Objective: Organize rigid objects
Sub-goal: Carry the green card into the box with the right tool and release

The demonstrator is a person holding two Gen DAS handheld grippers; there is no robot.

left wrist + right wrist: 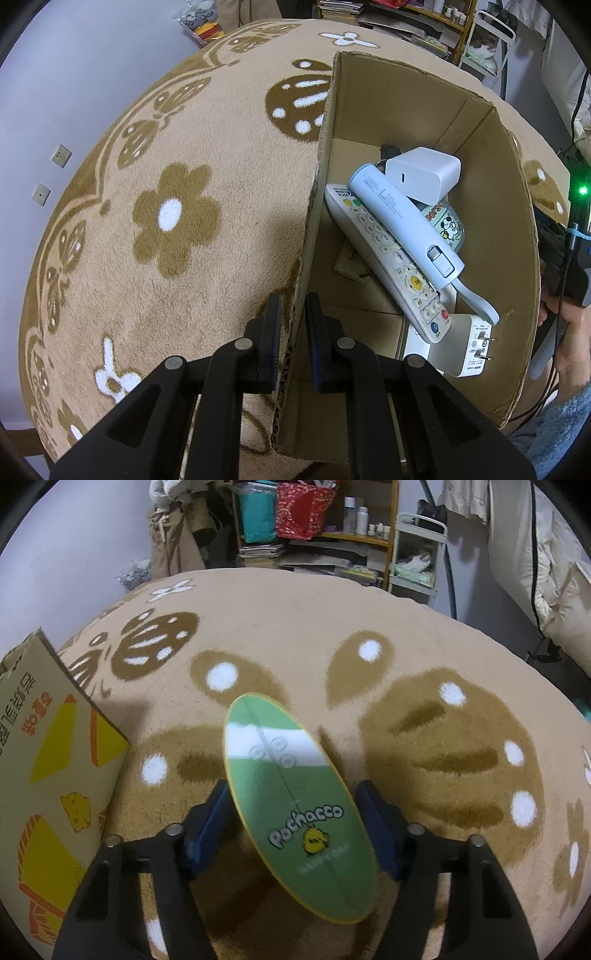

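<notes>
left wrist view: the left gripper (293, 343) points steeply down with its two pads pinched tight on the near wall of an open cardboard box (487, 206), one pad on the outside of the wall and one on the inside. to the left of the jaws lies a beige plush rug (177, 221) with brown flowers and butterflies. to the right of the jaws, inside the box, lies a heap of rigid objects: a white remote control (391, 266) with yellow, green, red and blue buttons runs diagonally away from the jaws; a pale blue power bank (402, 221) with a wrist strap rests across it; a white charger block (424, 171) sits beyond both, at the far end of the heap; a small case with a cartoon dog (447, 225) shows just past the power bank; a white plug adapter (469, 347) with two metal prongs lies nearest the jaws on the right. at the far right edge of that view, outside the box, part of a person's hand (561, 321) on a black device is visible. right wrist view: the cardboard box (48, 775), printed with yellow and orange shapes, stands to the left of the jaws. the right gripper (295, 823) is tilted down over the rug (424, 627), its blue pads apart on either side of a green oval "pochacco" disc (291, 797) with a white band and a yellow chick, which stands on edge, tilted, between them. whether the pads already touch its rim cannot be told; the disc is outside the box, on the rug.
</notes>
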